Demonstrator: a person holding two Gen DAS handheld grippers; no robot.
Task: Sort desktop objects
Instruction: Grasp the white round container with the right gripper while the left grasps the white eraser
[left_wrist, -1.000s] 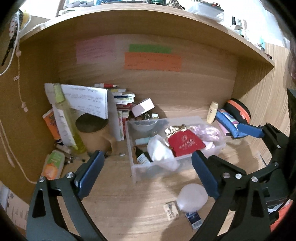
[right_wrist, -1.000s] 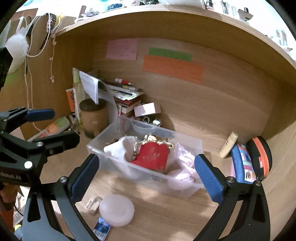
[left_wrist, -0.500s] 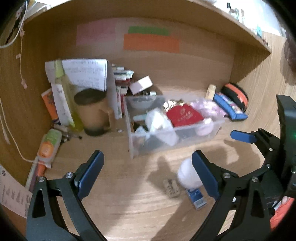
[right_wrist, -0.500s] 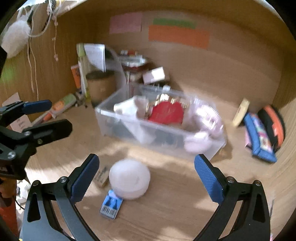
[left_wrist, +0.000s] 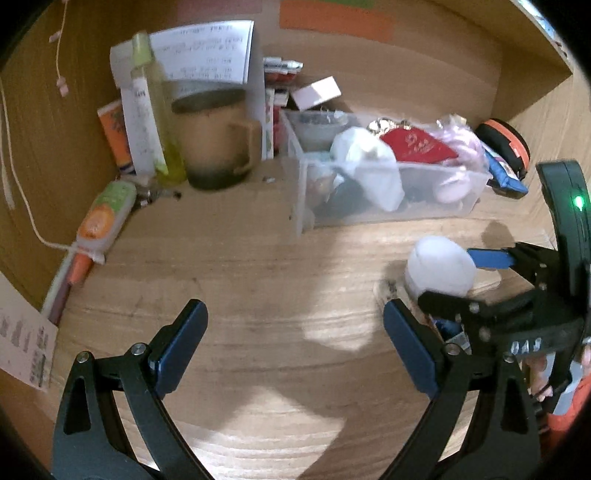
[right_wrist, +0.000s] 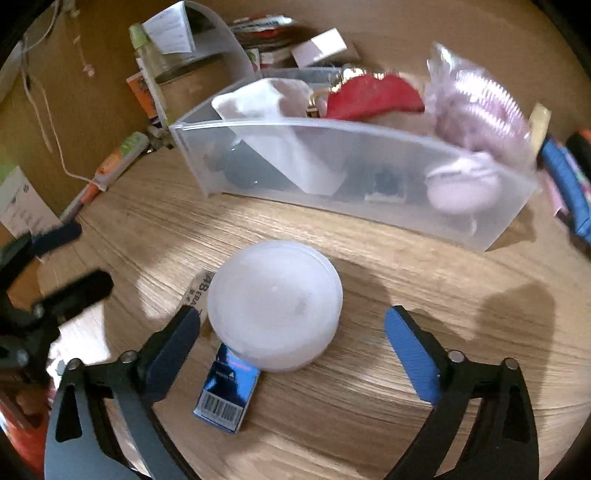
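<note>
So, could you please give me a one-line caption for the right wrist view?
Right tool closing around a round white container on the desk, clear bin behind.

A brown mug (left_wrist: 214, 140) stands at the back of the wooden desk (left_wrist: 258, 295), near the left wall. Just left of the mug a tall yellow-green bottle (left_wrist: 155, 110) stands upright, with a sheet of written paper (left_wrist: 207, 51) leaning behind both. On the back wall, above and right of the mug, an orange note (left_wrist: 336, 20) is stuck, and a white cord (left_wrist: 22, 192) hangs down the left wall.
</note>
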